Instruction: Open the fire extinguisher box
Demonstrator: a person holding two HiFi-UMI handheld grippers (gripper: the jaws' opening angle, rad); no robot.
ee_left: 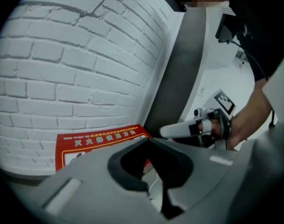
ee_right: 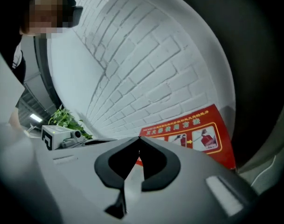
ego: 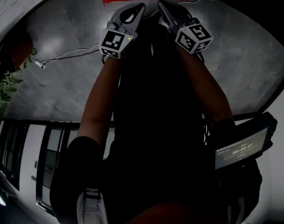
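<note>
Before the white brick wall (ee_left: pixel 86 69), the left gripper (ee_left: pixel 148 140) is clenched on nothing. Just beside it the right gripper (ee_right: pixel 138 140) is likewise closed and empty. Both aim at a red extinguisher sign (ee_left: pixel 97 141) on the wall, likely marking the box, though I can't make out a door or latch. I'd guess a stiff, light hinged door, best hooked by its handle or free edge.

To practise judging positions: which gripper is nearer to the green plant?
Left. The left gripper is on the same side as the plant. The right gripper lies beyond the left one, farther from the plant.
</note>
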